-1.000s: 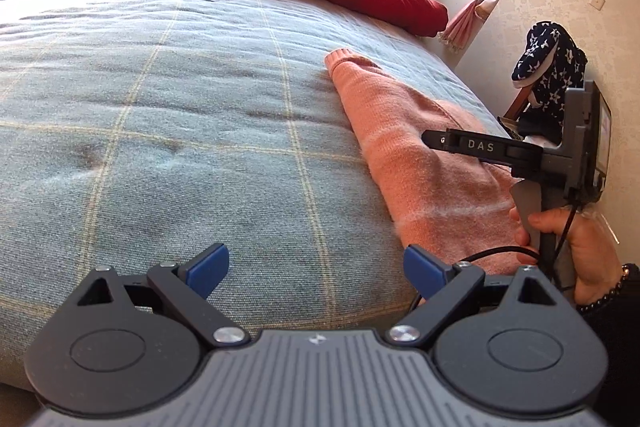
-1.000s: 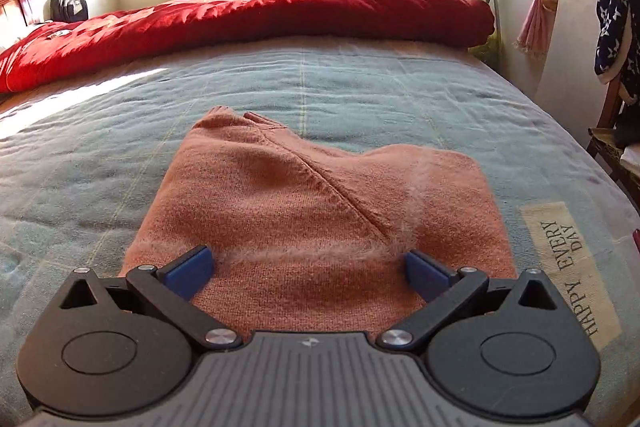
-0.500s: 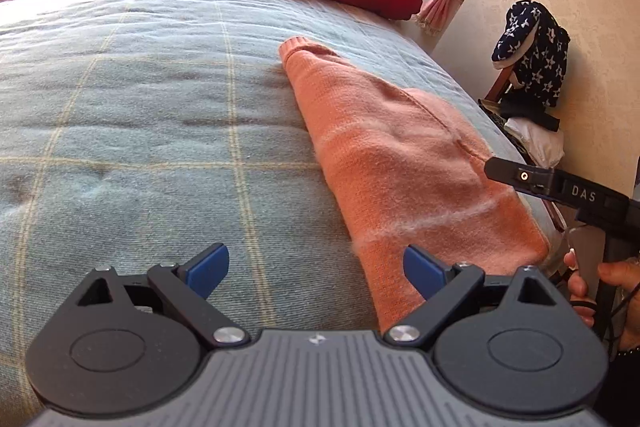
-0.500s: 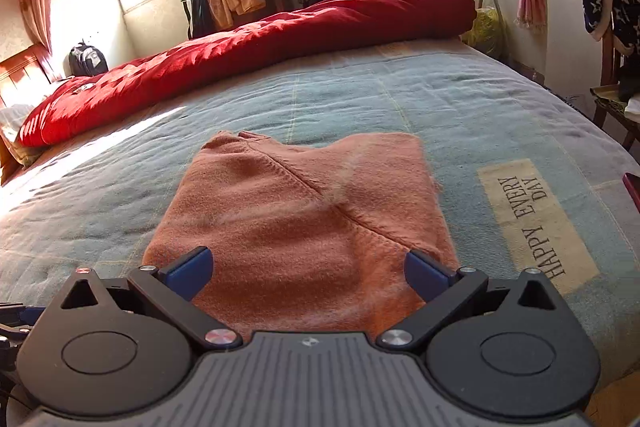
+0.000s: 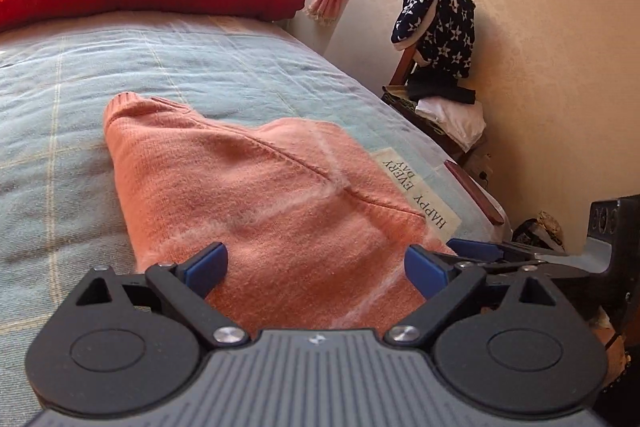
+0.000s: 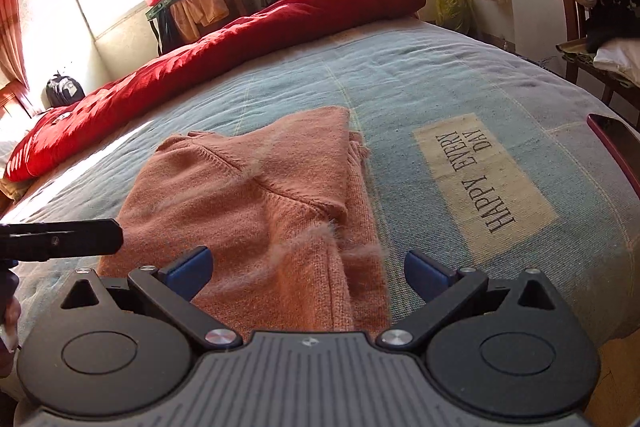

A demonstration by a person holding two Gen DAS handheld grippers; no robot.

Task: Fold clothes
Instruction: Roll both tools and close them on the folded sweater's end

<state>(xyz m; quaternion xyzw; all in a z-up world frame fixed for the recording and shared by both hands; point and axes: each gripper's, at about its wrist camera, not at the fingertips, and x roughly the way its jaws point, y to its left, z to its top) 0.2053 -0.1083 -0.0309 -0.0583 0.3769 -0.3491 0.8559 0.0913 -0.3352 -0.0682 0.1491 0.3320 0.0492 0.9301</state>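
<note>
A bedroom, seen from two hand-held grippers at the near edge of a bed. Sunlight falls across a blue-grey checked bedspread.

On the left, the left gripper hangs released, its blue-padded fingers wide apart and holding nothing, just above the near hem of a salmon-pink sweater. The sweater lies already folded into a rough rectangle on the bedspread, near the bed's front edge, its near hem at the edge closest to the grippers.

On the right, the right gripper is likewise spread open and empty, poised over the sweater's near right corner.

Judging from this, the step in hand is a further fold, or tidying the last one. To do it well, each gripper should pinch every layer at a near corner, lift evenly, carry the hem straight to the far edge, and lay it down without dragging. The knit looks soft and fuzzy, so a shallow pinch may catch only the top layer.

What each view adds: the left view shows the right gripper's fingers beside its own, so the two tools are close together, and a diagonal seam across the top layer. The right view alone shows a lower layer peeking out along the sweater's right side, so the edges are not aligned. It also shows the whole "HAPPY EVERY DAY" label just beside the sweater, a red quilt along the far side, and the left gripper's dark tip entering at far left.
</note>
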